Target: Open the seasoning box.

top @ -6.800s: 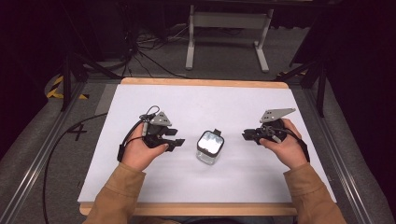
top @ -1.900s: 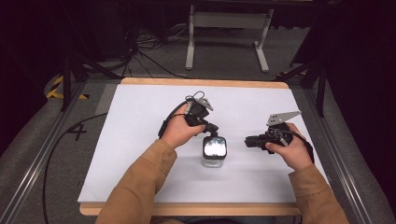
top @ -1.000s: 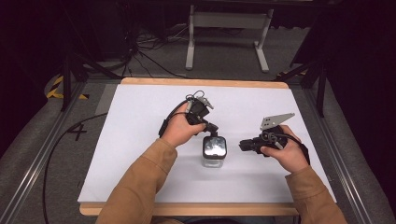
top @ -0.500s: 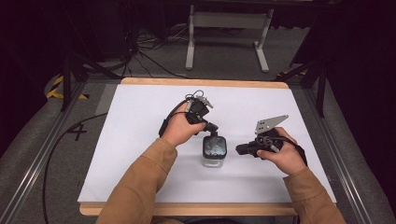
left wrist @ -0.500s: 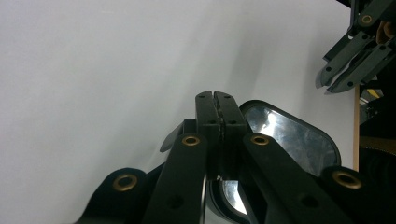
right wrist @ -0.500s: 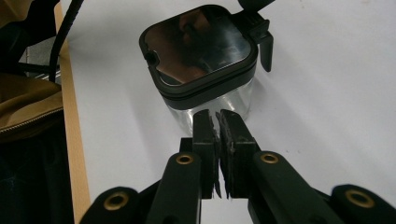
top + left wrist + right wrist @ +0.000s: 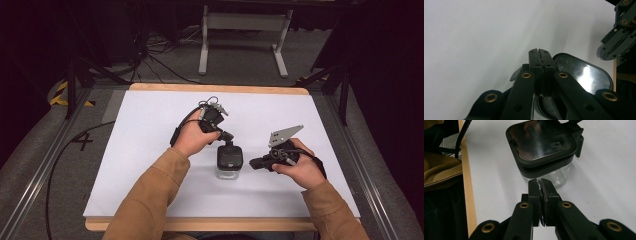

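High view: a small clear box (image 7: pixel 229 161) with a black lid is sitting near the middle of the white table (image 7: pixel 150 150), a bit toward the near edge. The left gripper (image 7: pixel 226 137) is reaching down at the far side of the lid. The right gripper (image 7: pixel 256 163) is lying just beside the box on its right.

Left gripper view: the 2 jaws are pressing flat together with nothing between them, right over the shiny lid (image 7: pixel 584 73). The other gripper (image 7: pixel 616 37) is showing at the top right.

Right gripper view: the 2 jaws are squeezing together, empty, with tips close to the clear wall of the box (image 7: pixel 544 150). A brown sleeve (image 7: pixel 441 170) is hanging past the wooden table edge.
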`<action>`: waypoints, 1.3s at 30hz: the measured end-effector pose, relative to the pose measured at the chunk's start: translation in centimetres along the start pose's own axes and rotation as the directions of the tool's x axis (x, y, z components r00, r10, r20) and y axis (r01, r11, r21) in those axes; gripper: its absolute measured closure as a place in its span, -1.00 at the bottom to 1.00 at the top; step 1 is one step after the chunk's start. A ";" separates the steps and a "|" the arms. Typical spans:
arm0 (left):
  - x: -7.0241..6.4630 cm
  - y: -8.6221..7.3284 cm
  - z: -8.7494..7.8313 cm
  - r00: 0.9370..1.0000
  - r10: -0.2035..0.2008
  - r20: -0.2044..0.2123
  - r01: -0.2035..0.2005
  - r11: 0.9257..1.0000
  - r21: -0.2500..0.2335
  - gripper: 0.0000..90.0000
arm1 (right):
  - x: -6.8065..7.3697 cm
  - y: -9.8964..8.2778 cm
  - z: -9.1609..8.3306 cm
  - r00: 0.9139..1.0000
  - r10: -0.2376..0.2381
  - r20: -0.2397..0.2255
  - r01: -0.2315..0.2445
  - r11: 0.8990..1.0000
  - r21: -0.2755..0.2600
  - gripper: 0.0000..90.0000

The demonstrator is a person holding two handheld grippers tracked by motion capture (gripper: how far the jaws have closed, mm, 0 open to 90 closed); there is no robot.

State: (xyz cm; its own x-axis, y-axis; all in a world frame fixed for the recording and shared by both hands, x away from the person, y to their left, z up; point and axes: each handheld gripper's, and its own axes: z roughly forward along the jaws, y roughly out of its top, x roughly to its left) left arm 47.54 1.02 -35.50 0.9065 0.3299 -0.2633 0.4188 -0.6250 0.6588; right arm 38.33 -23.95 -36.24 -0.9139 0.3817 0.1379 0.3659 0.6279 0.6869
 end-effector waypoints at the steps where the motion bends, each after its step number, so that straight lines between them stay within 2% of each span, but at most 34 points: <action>1: 0.0 0.0 0.0 1.000 0.004 -0.001 -0.004 1.000 0.002 1.00 | 0.1 0.0 0.1 1.000 0.000 -0.001 0.000 1.000 0.003 0.97; 19: 0.0 0.1 0.1 1.000 -0.001 -0.009 0.001 1.000 0.008 1.00 | 1.1 0.6 1.3 0.999 -0.032 -0.035 0.032 0.999 0.000 0.99; 27: 0.0 0.1 0.1 1.000 0.004 -0.009 -0.004 1.000 0.006 1.00 | 1.3 0.7 1.5 0.999 -0.036 -0.025 0.034 0.997 -0.076 1.00; 33: -0.1 0.1 0.0 0.999 0.016 -0.030 -0.015 1.000 0.007 1.00 | 1.3 0.7 1.5 0.999 -0.034 -0.018 0.032 0.996 -0.085 1.00; 35: -0.2 -0.1 -0.6 1.000 0.010 -0.027 -0.010 1.000 -0.022 1.00 | 1.2 0.7 1.5 0.999 -0.034 -0.017 0.033 0.996 -0.088 1.00; 37: -0.5 -0.3 -1.9 0.999 0.016 -0.033 -0.018 0.998 -0.058 1.00 | 1.2 0.7 1.5 0.999 -0.036 -0.018 0.034 0.995 -0.091 1.00; 39: -1.5 -0.7 -3.5 0.998 0.037 -0.048 -0.041 0.996 -0.085 1.00 | 1.2 0.7 1.4 0.999 -0.033 -0.020 0.031 0.995 -0.094 1.00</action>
State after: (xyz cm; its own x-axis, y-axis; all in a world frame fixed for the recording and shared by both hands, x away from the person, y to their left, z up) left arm 45.72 3.45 -33.15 0.9177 0.3402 -0.2050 0.3756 -0.5754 0.7265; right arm 37.75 -22.07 -36.58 -0.9288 0.3472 0.1294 0.3194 0.5729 0.7548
